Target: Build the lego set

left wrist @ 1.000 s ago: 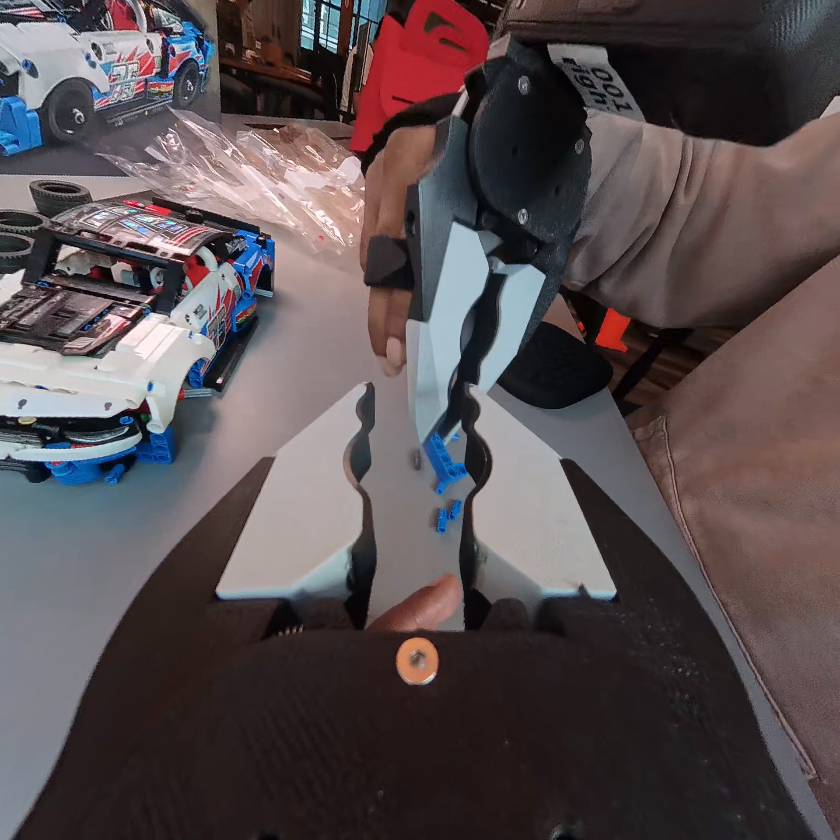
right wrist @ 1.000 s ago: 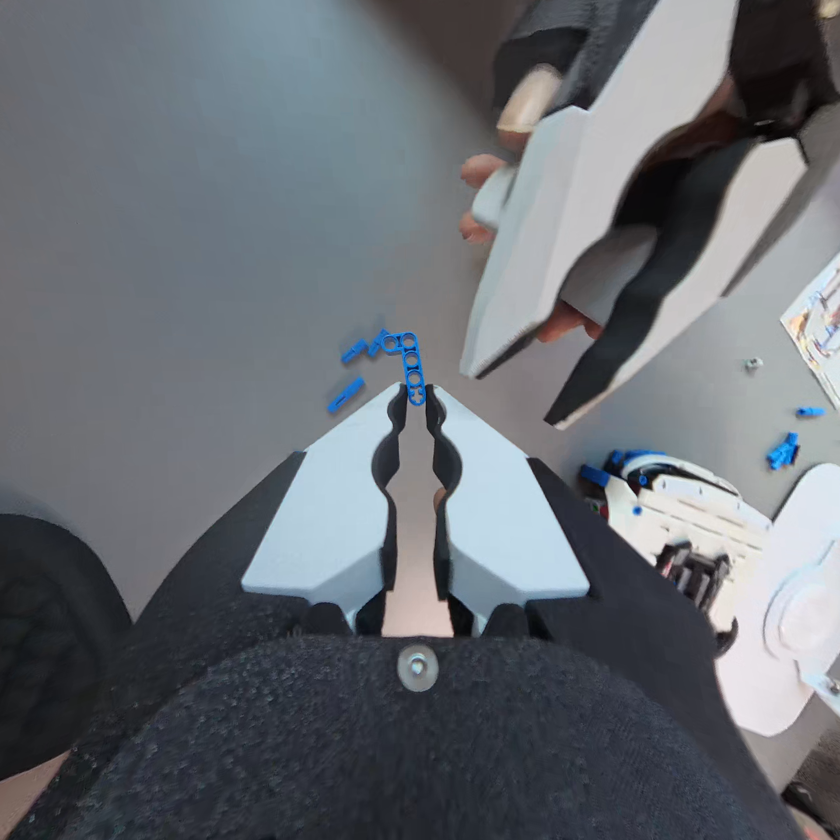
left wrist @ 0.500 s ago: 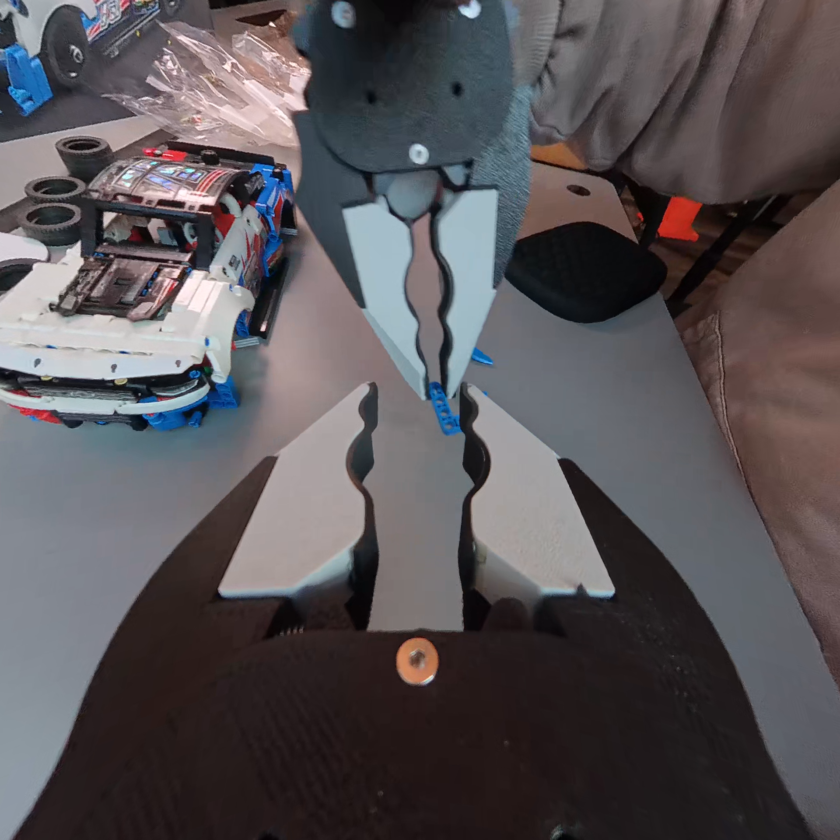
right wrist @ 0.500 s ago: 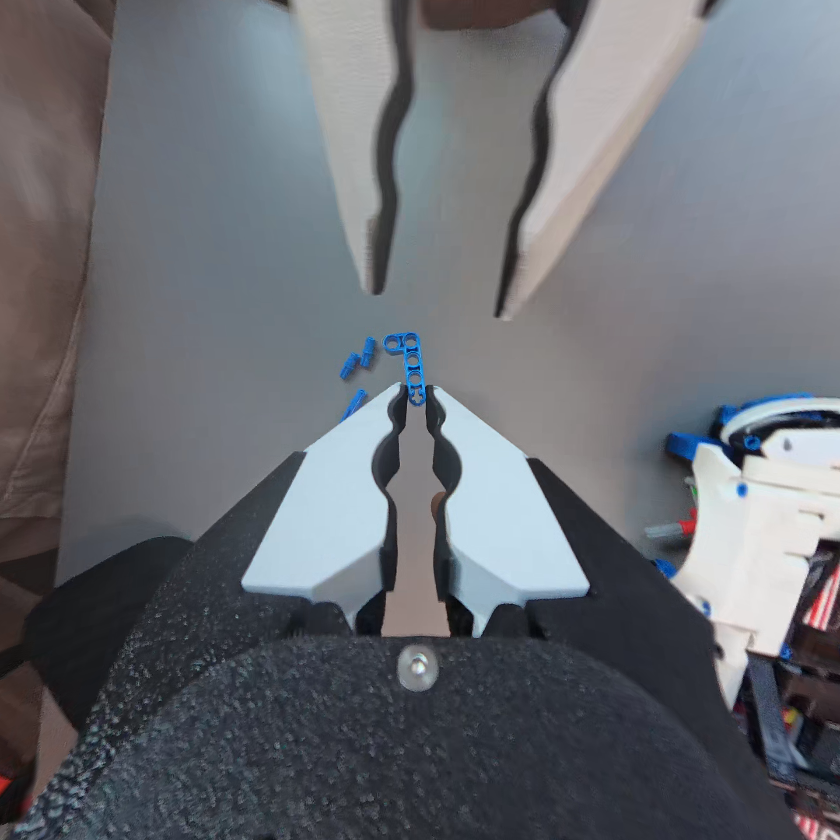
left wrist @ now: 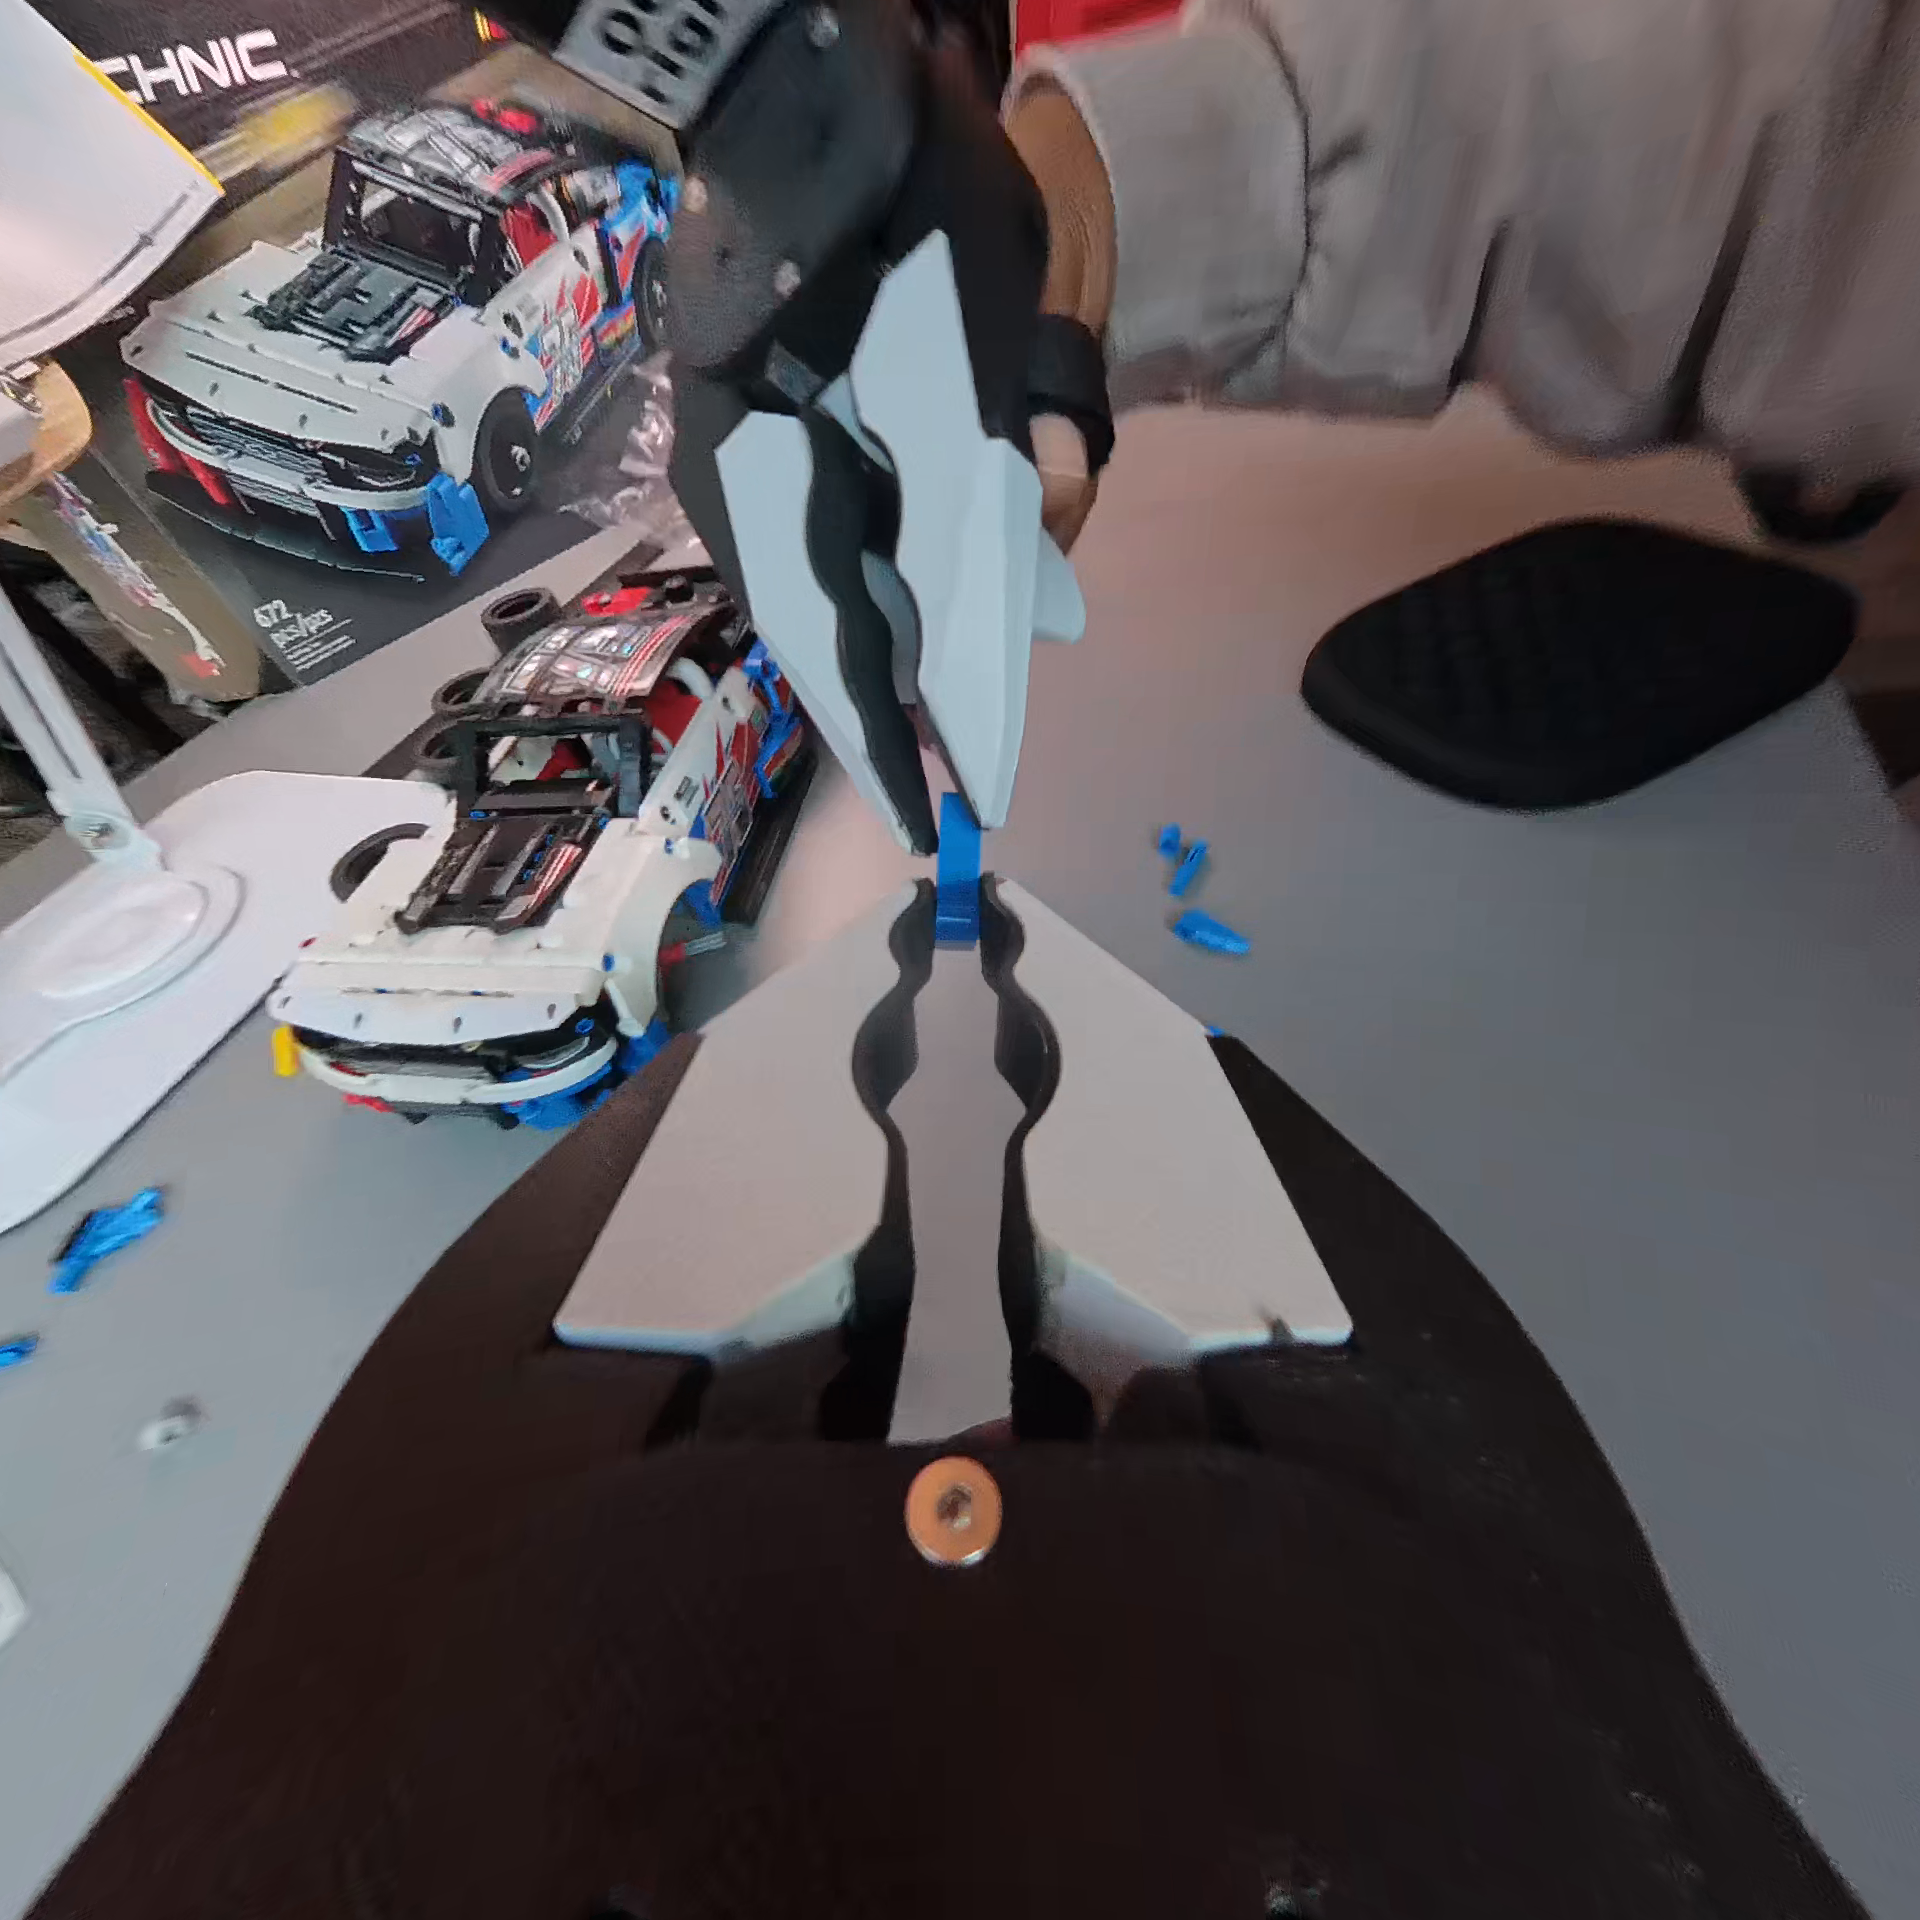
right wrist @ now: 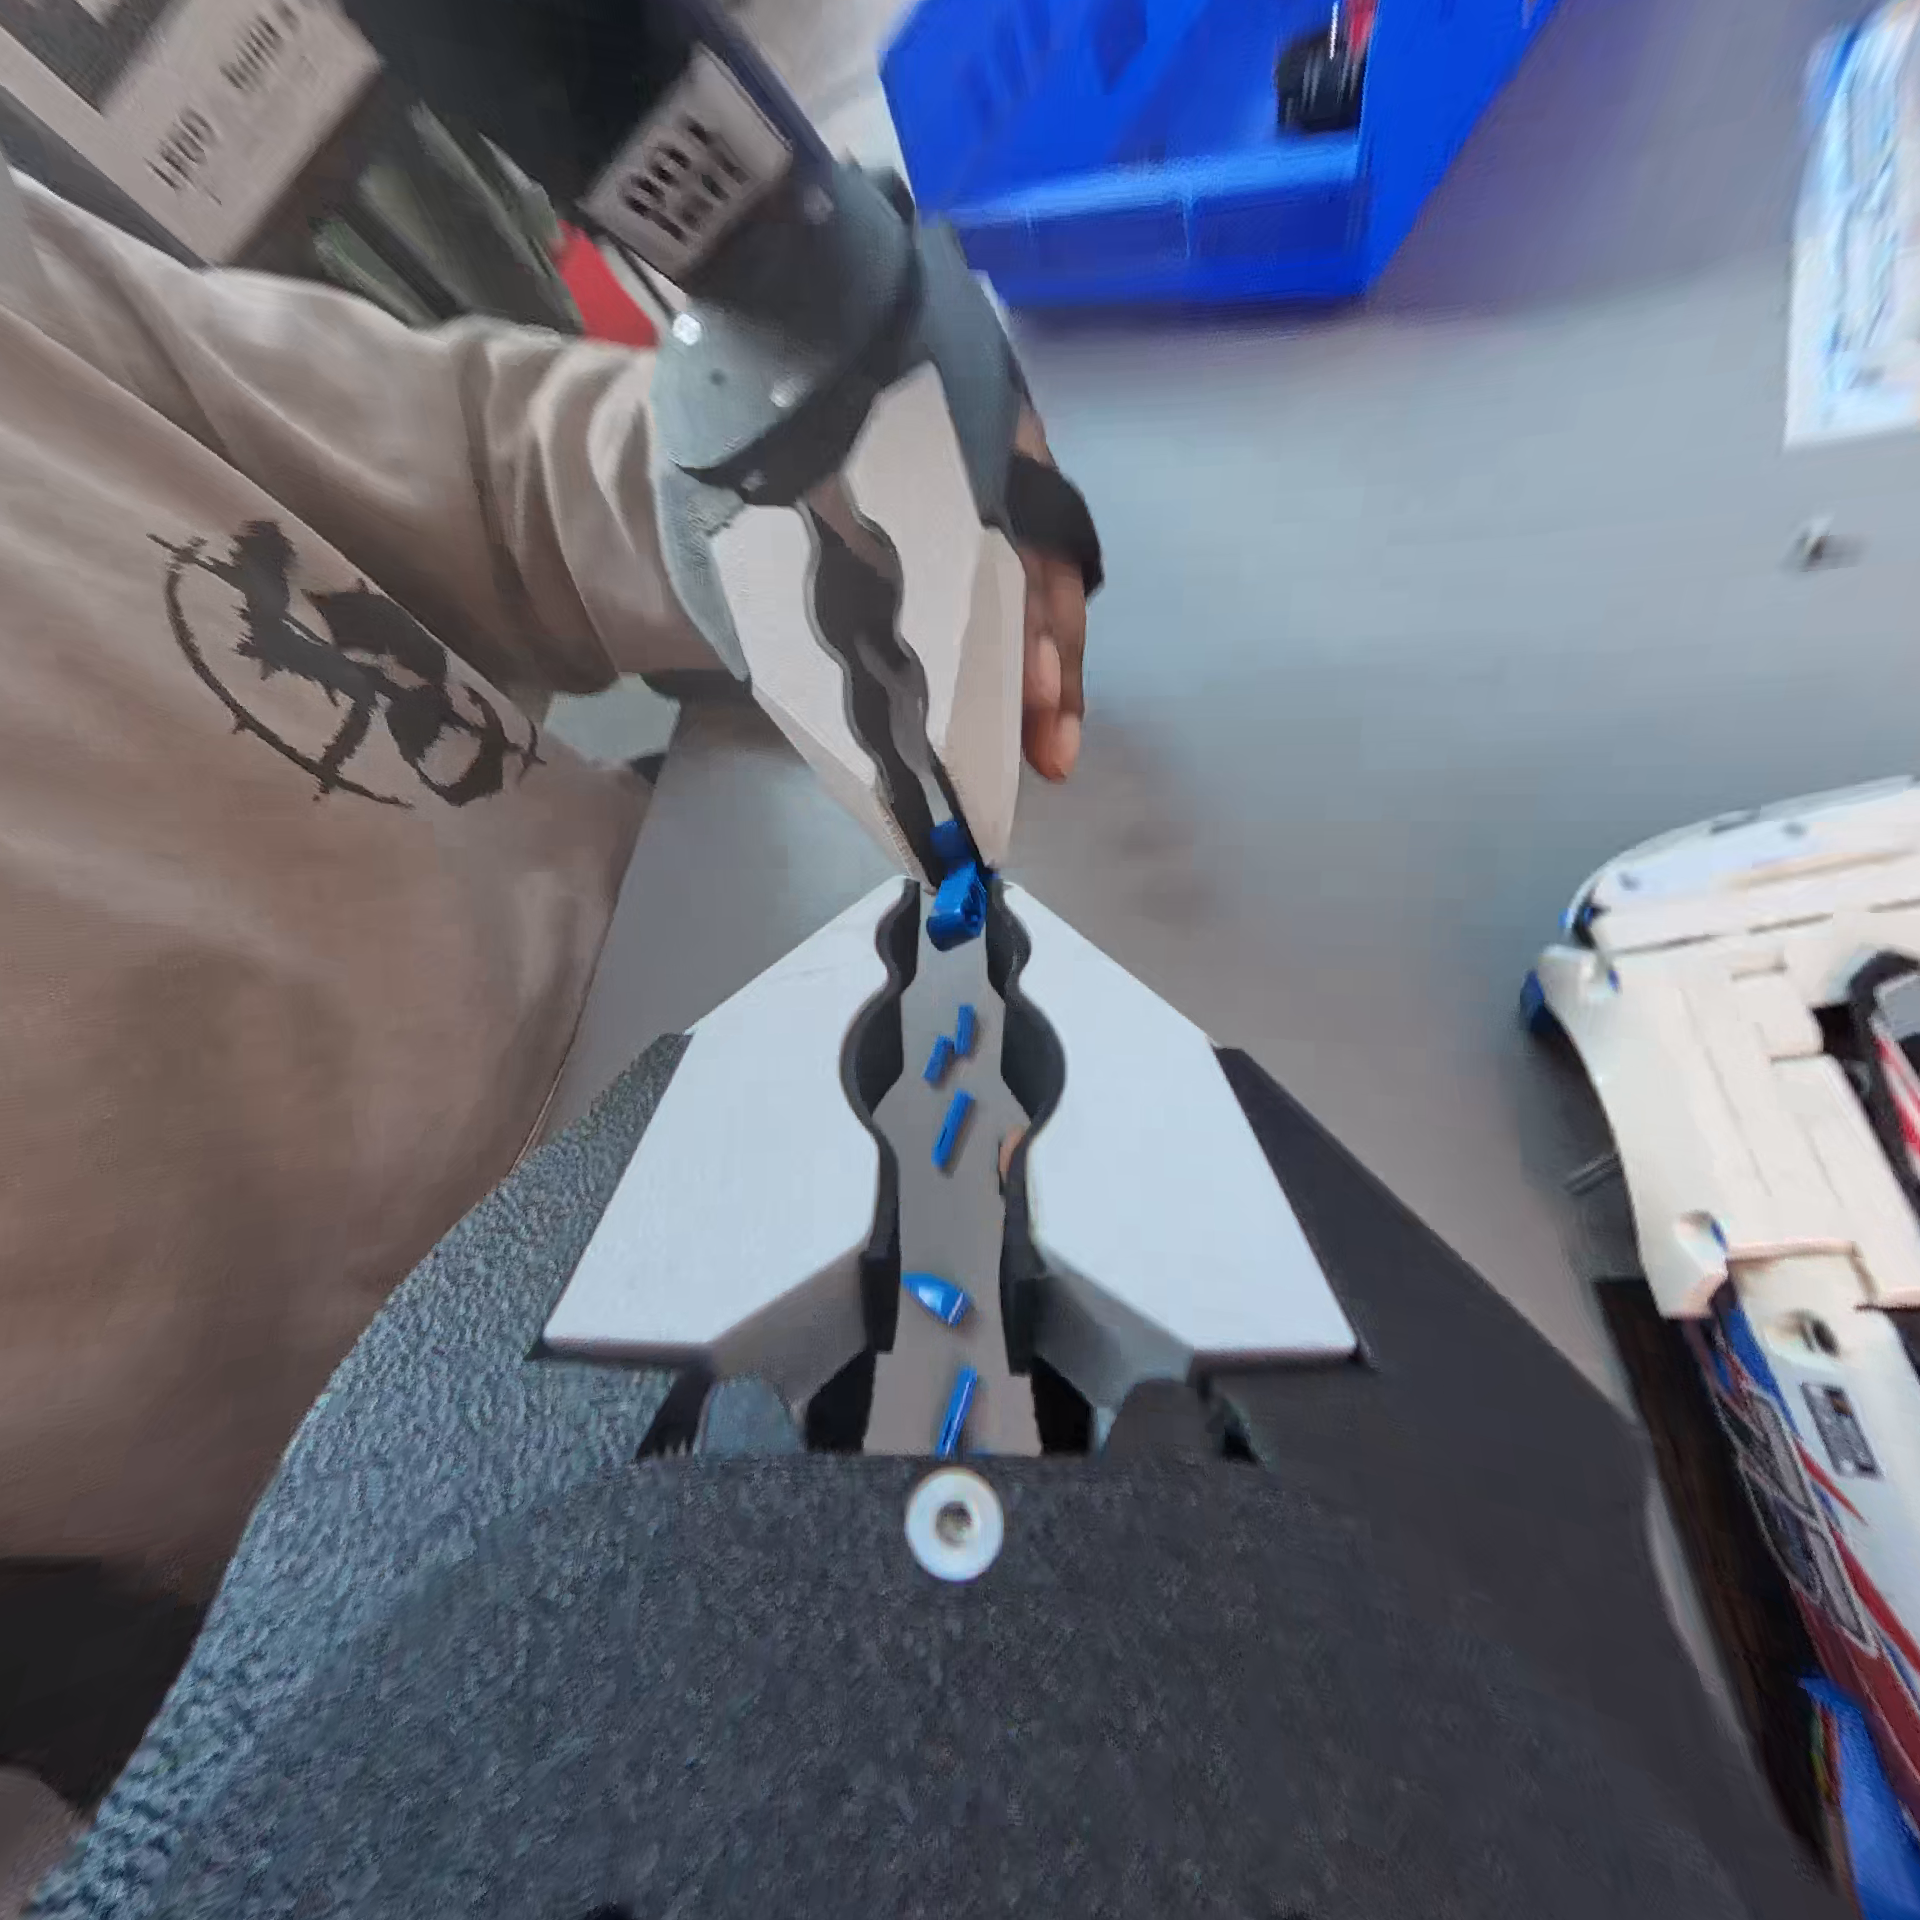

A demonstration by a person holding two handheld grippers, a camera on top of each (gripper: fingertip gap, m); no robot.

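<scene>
A small blue L-shaped lego beam [left wrist: 956, 883] hangs in the air between both grippers, above the grey table [left wrist: 1455, 1091]. My left gripper [left wrist: 954, 896] is shut on its lower end. My right gripper [left wrist: 951, 826] comes down from above and is shut on its upper end. In the right wrist view the beam [right wrist: 954, 906] sits at my right gripper's tips [right wrist: 956, 896], and the left gripper [right wrist: 951, 847] meets it tip to tip. The partly built white, blue and red lego car [left wrist: 499, 914] stands on the table to the left; its side shows in the right wrist view [right wrist: 1714, 1091].
Loose blue pins [left wrist: 1195, 883] lie on the table right of the tips, and more [left wrist: 104, 1236] at the left. The set's box [left wrist: 364, 312], black tyres [left wrist: 525, 613], a white lamp base [left wrist: 114, 935] and a black pad [left wrist: 1579, 665] surround the table. A blue bin [right wrist: 1143, 135] stands behind. Less than 4 cm separates the two grippers' tips.
My right gripper lifted the blue beam off the table. My left gripper, open before, has closed on the beam's other end. Both views have swung round.
</scene>
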